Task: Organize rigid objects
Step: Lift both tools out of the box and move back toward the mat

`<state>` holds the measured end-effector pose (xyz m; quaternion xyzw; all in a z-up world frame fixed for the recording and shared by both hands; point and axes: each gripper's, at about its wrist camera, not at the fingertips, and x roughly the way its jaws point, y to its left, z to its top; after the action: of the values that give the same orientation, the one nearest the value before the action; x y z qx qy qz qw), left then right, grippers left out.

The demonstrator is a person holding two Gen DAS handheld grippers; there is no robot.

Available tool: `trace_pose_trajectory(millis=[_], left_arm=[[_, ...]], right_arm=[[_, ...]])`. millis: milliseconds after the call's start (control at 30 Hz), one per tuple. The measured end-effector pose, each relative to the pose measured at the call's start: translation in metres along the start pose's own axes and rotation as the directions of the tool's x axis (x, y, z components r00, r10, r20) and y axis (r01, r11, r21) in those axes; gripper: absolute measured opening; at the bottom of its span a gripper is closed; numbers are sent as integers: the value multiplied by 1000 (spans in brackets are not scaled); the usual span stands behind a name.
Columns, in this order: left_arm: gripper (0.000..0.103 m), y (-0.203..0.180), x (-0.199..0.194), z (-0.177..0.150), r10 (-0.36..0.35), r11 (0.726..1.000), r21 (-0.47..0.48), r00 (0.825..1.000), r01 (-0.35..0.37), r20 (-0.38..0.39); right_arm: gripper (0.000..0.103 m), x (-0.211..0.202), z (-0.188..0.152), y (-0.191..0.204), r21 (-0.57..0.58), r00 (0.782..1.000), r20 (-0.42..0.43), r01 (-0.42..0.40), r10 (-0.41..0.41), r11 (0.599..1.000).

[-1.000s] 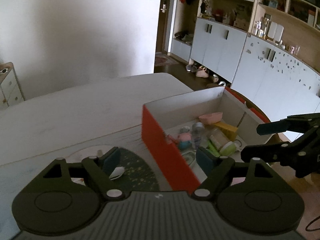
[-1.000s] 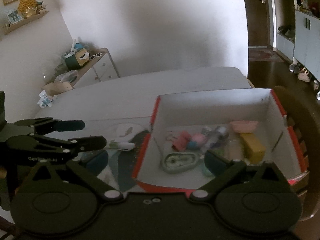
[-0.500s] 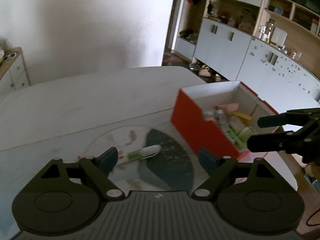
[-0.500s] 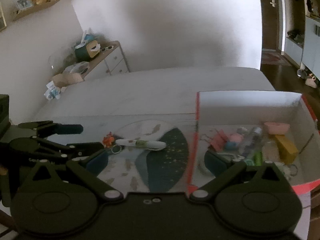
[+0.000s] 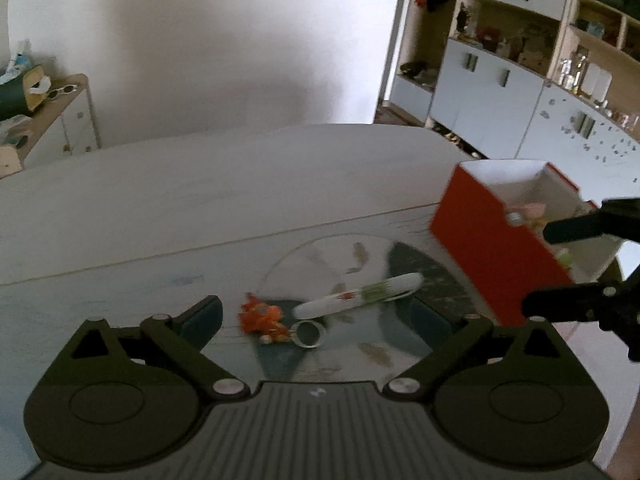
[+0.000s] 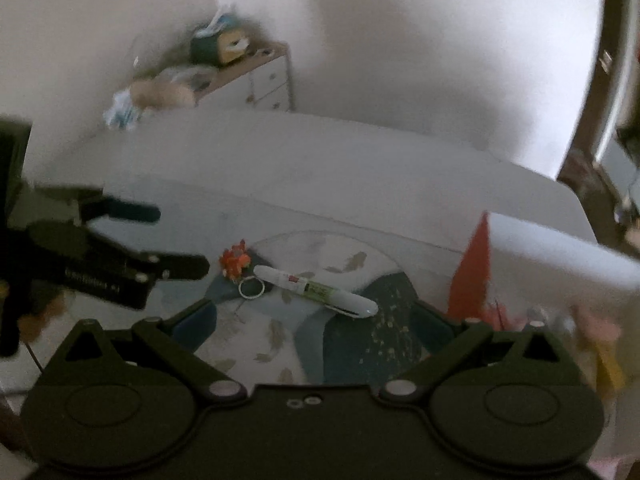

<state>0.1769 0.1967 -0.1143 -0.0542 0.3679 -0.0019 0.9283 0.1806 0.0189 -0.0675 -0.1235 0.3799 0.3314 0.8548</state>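
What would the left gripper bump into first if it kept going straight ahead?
Probably the orange keychain charm and its metal ring, lying between the opening, empty fingers of the left gripper; the white tube lies just beyond.

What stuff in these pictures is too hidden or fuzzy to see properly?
- Things inside the red box: in the left wrist view its near wall and the right claw hide most; in the right wrist view they are blurred.
- Orange trinket on the ring: too small and blurred to name.
- White tube: label print too small to read.
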Motion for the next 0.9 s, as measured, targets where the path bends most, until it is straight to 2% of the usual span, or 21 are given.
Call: trace_pose_trajectory(millis=[367,500,900], left_arm=[[101,38,40,-11,22,999,-35,998,-24,-50],[101,43,53,-15,23,1000,-15,997,-24,-67],[100,50,83,-15,46,999,-4,995,-47,-89]], right_arm=[[96,53,8,12,-72,995,-102,-28,21,997],[88,71,10,16,-138,991,-137,-22,3,990],[75,110,21,12,-230,978,-207,-45,-3,972]])
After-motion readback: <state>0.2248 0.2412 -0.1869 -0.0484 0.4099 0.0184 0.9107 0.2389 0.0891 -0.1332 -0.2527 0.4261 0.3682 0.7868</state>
